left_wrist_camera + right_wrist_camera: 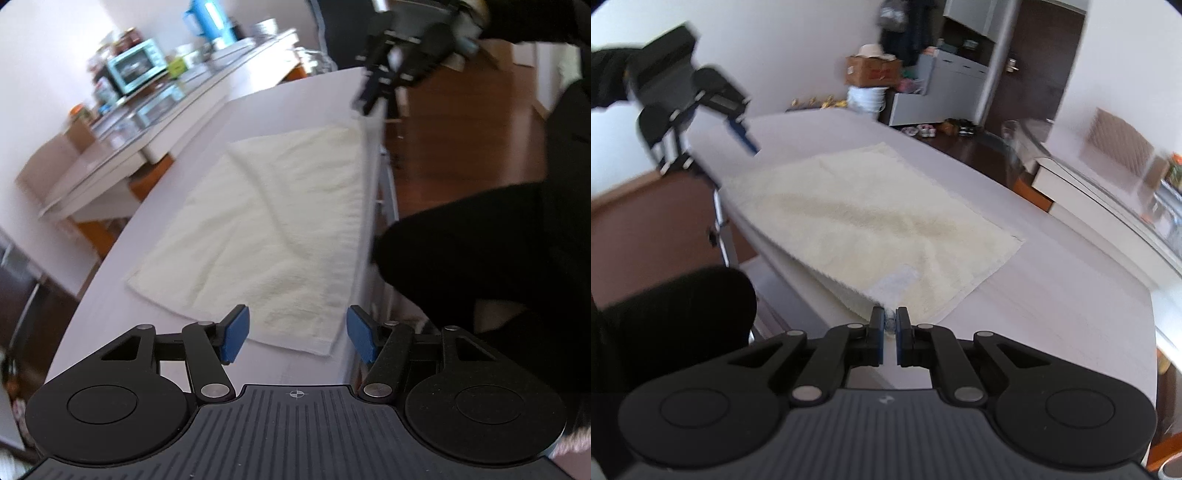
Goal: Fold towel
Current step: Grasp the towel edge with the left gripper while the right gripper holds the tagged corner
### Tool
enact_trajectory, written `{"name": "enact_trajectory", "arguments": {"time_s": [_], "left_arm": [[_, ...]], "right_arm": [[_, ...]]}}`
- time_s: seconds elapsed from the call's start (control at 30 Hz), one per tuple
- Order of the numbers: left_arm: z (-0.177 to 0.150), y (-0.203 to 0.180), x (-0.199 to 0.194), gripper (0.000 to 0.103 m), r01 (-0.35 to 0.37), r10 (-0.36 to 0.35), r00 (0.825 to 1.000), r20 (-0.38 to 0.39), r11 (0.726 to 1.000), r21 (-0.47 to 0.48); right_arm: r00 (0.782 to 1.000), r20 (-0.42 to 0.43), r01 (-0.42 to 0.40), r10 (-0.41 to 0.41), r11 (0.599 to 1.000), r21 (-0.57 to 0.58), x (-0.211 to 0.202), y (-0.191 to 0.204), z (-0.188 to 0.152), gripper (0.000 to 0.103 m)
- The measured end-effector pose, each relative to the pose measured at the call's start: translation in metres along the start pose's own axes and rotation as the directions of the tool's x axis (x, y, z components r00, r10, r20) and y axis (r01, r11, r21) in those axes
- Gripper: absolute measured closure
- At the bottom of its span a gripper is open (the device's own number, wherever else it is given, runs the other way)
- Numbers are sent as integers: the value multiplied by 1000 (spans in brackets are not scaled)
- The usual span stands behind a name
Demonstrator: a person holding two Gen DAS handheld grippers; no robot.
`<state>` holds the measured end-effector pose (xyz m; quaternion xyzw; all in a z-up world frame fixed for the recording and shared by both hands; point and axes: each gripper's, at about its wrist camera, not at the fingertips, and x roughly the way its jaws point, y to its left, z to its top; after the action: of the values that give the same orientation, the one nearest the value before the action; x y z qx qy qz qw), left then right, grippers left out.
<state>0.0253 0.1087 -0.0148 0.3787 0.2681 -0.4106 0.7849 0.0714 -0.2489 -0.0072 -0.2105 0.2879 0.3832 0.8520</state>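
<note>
A cream towel (269, 229) lies spread on the white table (177, 236), one side along the table's edge. My left gripper (297, 334) is open, just above and in front of the towel's near corner, holding nothing. My right gripper (889, 326) is shut on the towel's (879, 218) near corner at the table edge and lifts it slightly. In the left wrist view the right gripper (364, 103) shows at the towel's far corner. In the right wrist view the left gripper (738, 127) shows open above the towel's far corner.
A long counter (207, 85) with a blue toaster oven (135, 66) and jars runs beyond the table. The person's dark-clothed leg (461, 240) is next to the table edge. A cardboard box (873, 70) and a bucket stand by the far wall. The floor is brown wood (461, 122).
</note>
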Motion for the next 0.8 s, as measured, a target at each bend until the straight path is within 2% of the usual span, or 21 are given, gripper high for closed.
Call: {"name": "enact_trajectory", "arguments": {"time_s": [0.07, 0.33, 0.53, 0.6, 0.67, 0.8], "left_arm": [[-1, -2, 2, 47, -4, 4, 1000, -8, 999, 36], [3, -5, 10, 47, 10, -11, 1000, 8, 996, 86], [4, -15, 18, 48, 76, -75, 997, -17, 991, 106], [3, -16, 20, 59, 95, -93, 995, -27, 991, 98], [3, -16, 20, 67, 97, -95, 995, -25, 991, 88], [8, -12, 16, 95, 109, -107, 994, -26, 992, 60]], "right_arm": [[1000, 11, 4, -4, 1000, 29, -2, -5, 3, 96], [998, 60, -23, 13, 984, 174, -10, -19, 13, 96], [997, 82, -33, 14, 973, 227, -16, -29, 20, 96], [997, 74, -25, 8, 974, 224, -16, -30, 20, 96], [997, 72, -25, 9, 973, 230, -16, -30, 18, 96], [997, 73, -23, 5, 970, 242, -18, -28, 13, 96]]}}
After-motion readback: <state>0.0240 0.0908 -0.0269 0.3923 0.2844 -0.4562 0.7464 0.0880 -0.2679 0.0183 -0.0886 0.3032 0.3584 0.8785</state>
